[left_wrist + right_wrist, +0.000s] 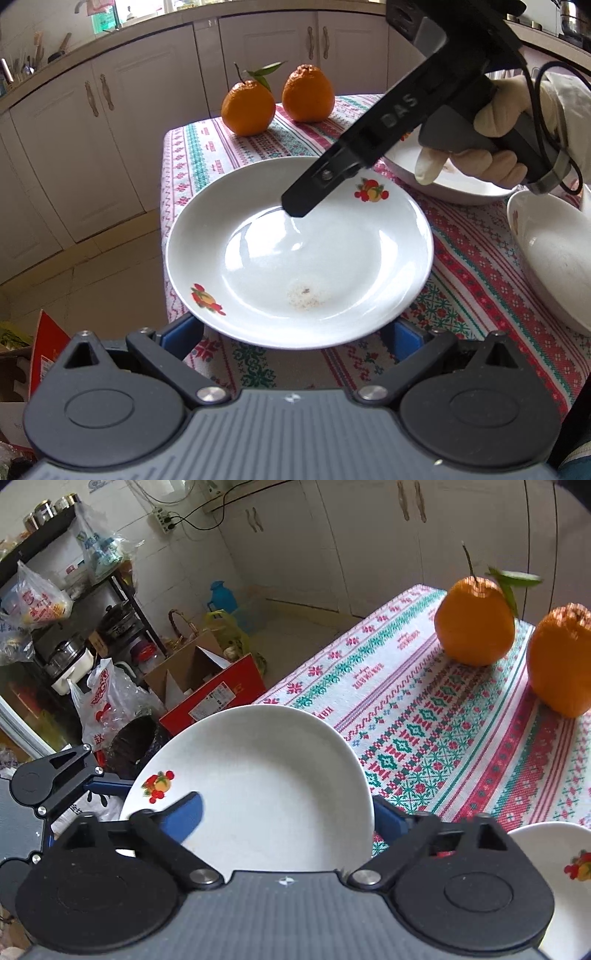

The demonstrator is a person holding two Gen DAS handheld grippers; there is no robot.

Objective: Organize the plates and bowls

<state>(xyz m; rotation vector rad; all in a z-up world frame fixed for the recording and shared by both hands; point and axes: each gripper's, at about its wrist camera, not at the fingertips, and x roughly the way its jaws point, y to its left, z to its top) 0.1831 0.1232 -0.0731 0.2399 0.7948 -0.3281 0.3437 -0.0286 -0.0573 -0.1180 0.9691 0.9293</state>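
A white plate (295, 258) with fruit decals lies at the near left corner of the patterned tablecloth (461, 266). My left gripper (295, 334) is open, its blue fingers (184, 332) spread wide at the plate's near rim, which hides their tips. My right gripper (288, 812) is open over the same plate (266, 775). One blue finger (184, 816) hovers above the plate's inside and the other sits outside the rim; neither pad presses on it. In the left wrist view its black finger (321, 181) slants down over the plate, held by a gloved hand (491, 147).
Two oranges (248, 110) (308, 94) stand at the table's far end. A second white dish (454, 186) lies behind the gloved hand and a white bowl (546, 258) sits at the right. Boxes and bags (207, 690) crowd the floor past the table's left edge.
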